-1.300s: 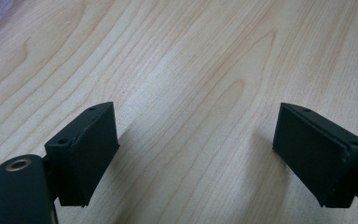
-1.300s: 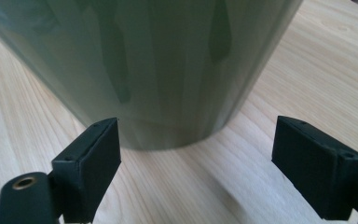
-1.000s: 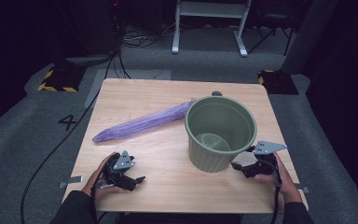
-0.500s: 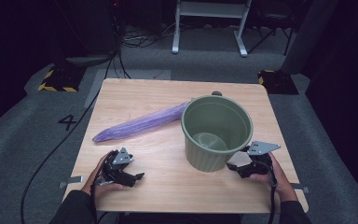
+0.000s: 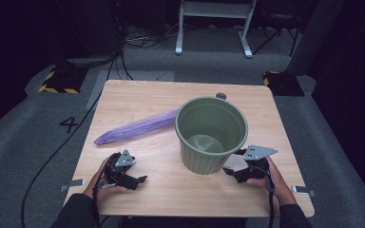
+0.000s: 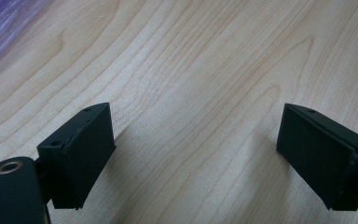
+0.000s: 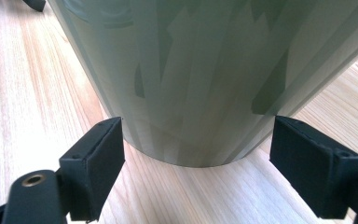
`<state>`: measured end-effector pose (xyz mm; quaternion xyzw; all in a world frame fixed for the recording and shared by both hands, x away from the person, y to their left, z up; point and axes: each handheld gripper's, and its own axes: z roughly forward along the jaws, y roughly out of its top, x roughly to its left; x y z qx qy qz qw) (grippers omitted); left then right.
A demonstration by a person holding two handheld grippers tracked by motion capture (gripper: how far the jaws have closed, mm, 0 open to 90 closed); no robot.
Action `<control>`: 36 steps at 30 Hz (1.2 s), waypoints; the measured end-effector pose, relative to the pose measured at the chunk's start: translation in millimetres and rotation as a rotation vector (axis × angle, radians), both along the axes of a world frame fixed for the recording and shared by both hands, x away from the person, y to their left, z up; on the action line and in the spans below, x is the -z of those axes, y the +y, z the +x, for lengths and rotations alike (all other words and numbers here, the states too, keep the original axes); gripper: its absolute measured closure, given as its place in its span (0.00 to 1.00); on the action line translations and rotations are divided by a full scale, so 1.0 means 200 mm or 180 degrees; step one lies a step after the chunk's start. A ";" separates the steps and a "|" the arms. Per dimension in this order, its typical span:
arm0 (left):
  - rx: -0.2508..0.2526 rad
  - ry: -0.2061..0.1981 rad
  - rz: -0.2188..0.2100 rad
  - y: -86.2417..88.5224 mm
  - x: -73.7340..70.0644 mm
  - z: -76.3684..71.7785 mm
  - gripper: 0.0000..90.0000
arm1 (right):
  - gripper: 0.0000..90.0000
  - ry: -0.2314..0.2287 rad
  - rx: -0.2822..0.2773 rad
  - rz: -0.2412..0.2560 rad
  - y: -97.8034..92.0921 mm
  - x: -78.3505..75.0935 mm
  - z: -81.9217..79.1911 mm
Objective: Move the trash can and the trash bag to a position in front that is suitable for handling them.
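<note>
- Big wooden surface (image 5: pixel 138 99), square, pale, with grey floor all around.
- Green bucket (image 5: pixel 211 135) standing upright on the right half of the surface, open at the top, nothing big inside.
- Long purple bag (image 5: pixel 138 129) lying flat to the left of the bucket, its right end going behind the bucket's side.
- Right claw (image 5: pixel 233 172) low on the surface, just beside the bottom of the bucket, held in a hand.
- Seen up close in the right gripper view: right claw (image 7: pixel 196 163) wide open, one black jaw on each side of the bucket's (image 7: pixel 196 74) round bottom, close but not squeezing, gripping nothing.
- Left claw (image 5: pixel 135 179) near the front edge at the left, well apart from the bucket, held in the other hand.
- Seen up close in the left gripper view: left claw (image 6: pixel 193 154) wide open too, bare wood between the jaws, gripping nothing, a bit of purple bag (image 6: pixel 0 23) in the top corner.
</note>
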<state>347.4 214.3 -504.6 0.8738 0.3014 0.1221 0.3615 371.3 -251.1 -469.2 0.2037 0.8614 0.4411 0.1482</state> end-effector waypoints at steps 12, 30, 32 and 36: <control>0.0004 0.0002 0.0001 0.00 0.00 0.00 0.12 | 0.22 -0.0028 0.0025 -0.0005 0.06 0.03 0.00; 0.0003 -0.0003 -0.0010 0.01 0.00 0.00 0.12 | 0.22 -0.0035 -0.0004 -0.0015 0.12 0.06 -0.01; 0.0007 -0.0003 -0.0011 0.01 0.00 0.00 0.12 | 0.22 -0.0047 -0.0030 -0.0030 0.12 0.06 -0.02; 0.0033 -0.0008 -0.0015 0.01 0.00 -0.01 0.13 | 0.30 -0.0057 -0.0161 -0.0089 0.12 0.07 -0.04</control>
